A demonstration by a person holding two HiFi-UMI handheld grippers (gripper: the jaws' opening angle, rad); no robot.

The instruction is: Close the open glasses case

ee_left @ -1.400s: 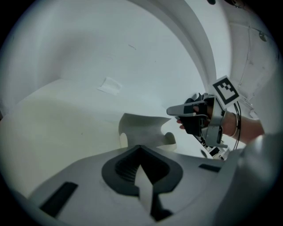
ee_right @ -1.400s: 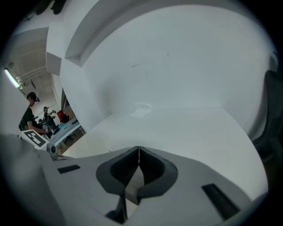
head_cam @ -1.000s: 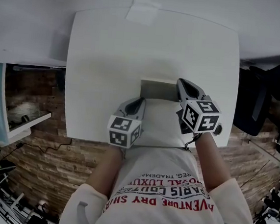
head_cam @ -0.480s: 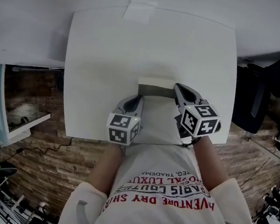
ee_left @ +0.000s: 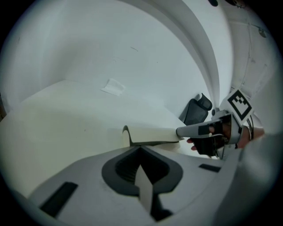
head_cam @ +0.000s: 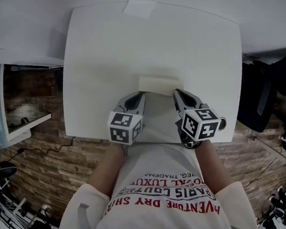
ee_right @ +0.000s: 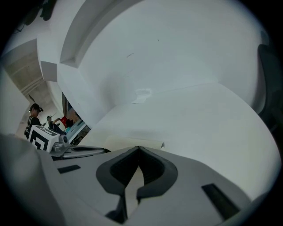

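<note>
Glasses case point(head_cam: 158, 85), frame centre; left gripper point(head_cam: 138, 96) and right gripper point(head_cam: 176, 93) flank it, jaws together, empty. Risk: an uneven push slides the case or leaves the lid unlatched.

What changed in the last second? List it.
The glasses case has folded nearly shut: the dark inside seen earlier is now covered. The right gripper followed the closing lid, tip at its right end. The left gripper stays by the case's left corner; the case keeps its place.
</note>
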